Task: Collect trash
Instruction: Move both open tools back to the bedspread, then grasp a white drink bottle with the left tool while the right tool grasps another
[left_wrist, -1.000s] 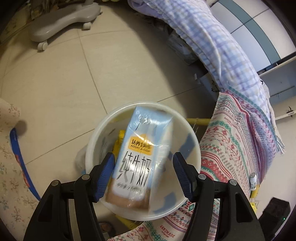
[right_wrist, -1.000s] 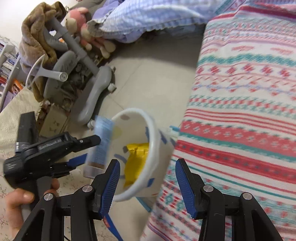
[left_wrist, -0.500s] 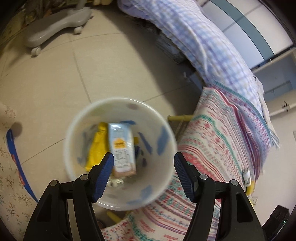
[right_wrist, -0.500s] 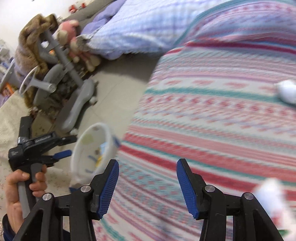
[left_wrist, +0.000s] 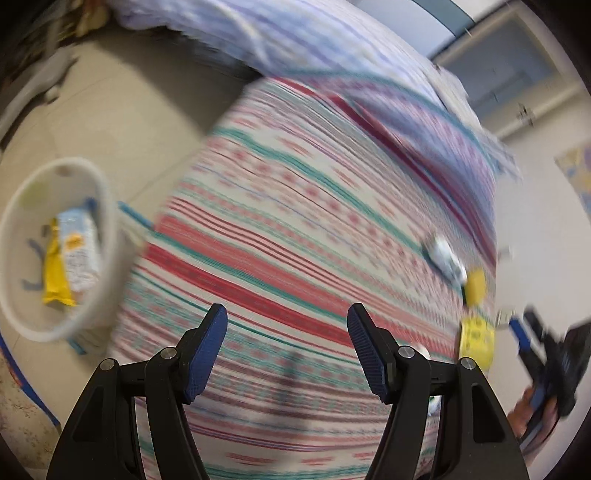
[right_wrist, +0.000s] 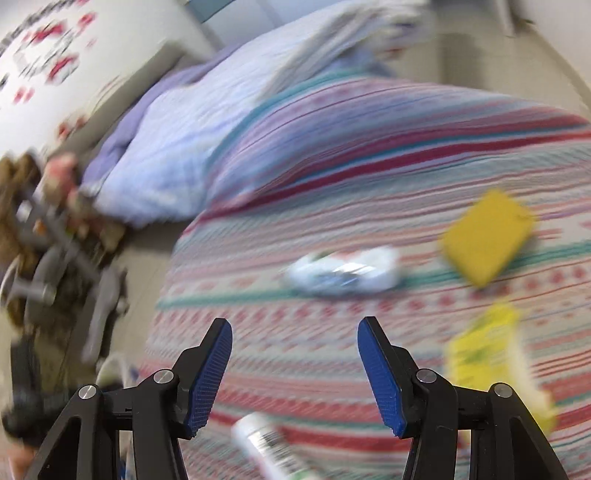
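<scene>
A white bin (left_wrist: 107, 206) stands on the floor at the left of the left wrist view, holding a blue milk carton (left_wrist: 79, 254) and a yellow wrapper (left_wrist: 55, 277). My left gripper (left_wrist: 287, 341) is open and empty over the striped bedspread (left_wrist: 280, 206). Trash lies on the bedspread (right_wrist: 332, 192): a white crumpled packet (right_wrist: 347, 275), a yellow pad (right_wrist: 487, 238), a yellow-green packet (right_wrist: 487, 354) and a small white bottle (right_wrist: 269, 443). My right gripper (right_wrist: 294, 360) is open and empty above the bed, just short of the white packet. Both views are motion-blurred.
A lilac checked quilt (right_wrist: 207, 136) is heaped at the bed's far end. A grey chair base (right_wrist: 103, 306) and soft toys sit on the tiled floor (left_wrist: 92, 122) at the left. The right gripper (left_wrist: 546, 354) and a hand show at the left view's right edge.
The milk carton left my left gripper and dropped into the bin. Both grippers then swung away from the bin to the right, over the bedspread, toward the trash lying there.
</scene>
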